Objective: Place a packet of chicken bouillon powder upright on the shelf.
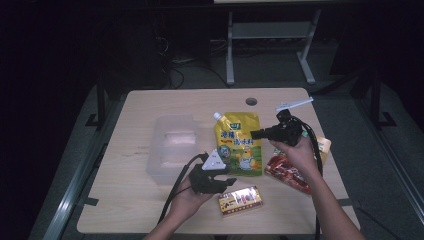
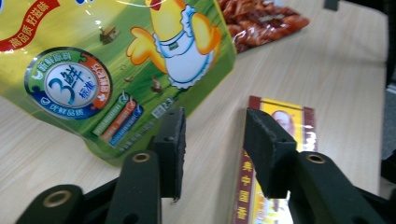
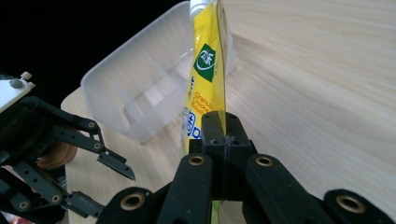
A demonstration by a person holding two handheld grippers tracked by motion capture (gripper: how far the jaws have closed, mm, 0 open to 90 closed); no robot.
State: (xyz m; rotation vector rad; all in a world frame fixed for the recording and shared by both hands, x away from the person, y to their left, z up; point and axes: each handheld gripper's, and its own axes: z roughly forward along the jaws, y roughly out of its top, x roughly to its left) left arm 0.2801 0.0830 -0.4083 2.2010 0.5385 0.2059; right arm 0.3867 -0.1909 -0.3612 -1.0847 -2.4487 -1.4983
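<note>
A yellow spouted pouch (image 1: 239, 145) with a cartoon chicken lies at the table's middle. My right gripper (image 1: 253, 134) is shut on its right edge. In the right gripper view the pouch (image 3: 205, 70) shows edge-on, rising from the closed jaws of the right gripper (image 3: 223, 140). My left gripper (image 1: 230, 181) stands open at the pouch's lower left corner. In the left gripper view the left gripper (image 2: 212, 135) has bare table between its fingers, with the pouch (image 2: 116, 60) beyond on the left and a red and gold packet (image 2: 280, 121) on the right.
A clear plastic container (image 1: 172, 147) stands left of the pouch, also seen as the container (image 3: 140, 98). A red snack bag (image 1: 287, 172) lies under the right forearm, a yellow item (image 1: 325, 147) beside it. The red and gold packet (image 1: 241, 200) is near the front edge.
</note>
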